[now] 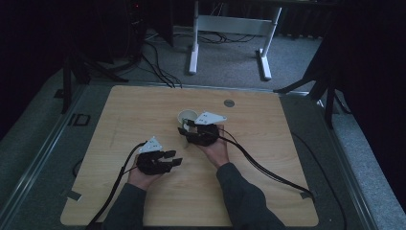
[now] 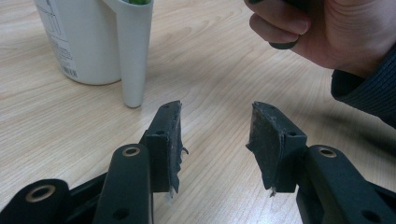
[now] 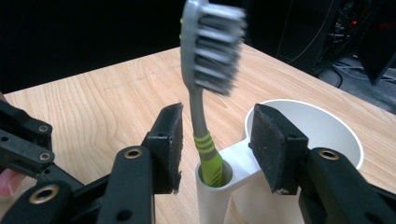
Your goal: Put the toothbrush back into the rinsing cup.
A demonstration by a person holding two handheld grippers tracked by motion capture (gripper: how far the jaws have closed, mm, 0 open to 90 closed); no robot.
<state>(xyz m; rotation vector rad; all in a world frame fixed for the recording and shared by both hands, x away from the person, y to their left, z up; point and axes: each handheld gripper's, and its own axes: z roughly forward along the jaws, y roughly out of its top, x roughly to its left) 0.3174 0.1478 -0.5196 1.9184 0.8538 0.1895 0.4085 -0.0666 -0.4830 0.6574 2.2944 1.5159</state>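
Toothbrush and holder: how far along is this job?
Done: the toothbrush stands upright, handle down in the narrow side tube of the white cup. In hand: the right gripper has open jaws either side of the handle, pads not touching it. Left: backing that gripper away. The left gripper sits open and empty over the table.

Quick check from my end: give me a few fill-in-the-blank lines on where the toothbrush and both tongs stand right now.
1. The toothbrush stands in the narrow side tube of the white ___.
2. Its bristles point ___.
3. The right tongs have just been opening; their pads do not ___ the toothbrush.
4. The left tongs are open over the bare ___.

Missing words: cup; up; touch; table
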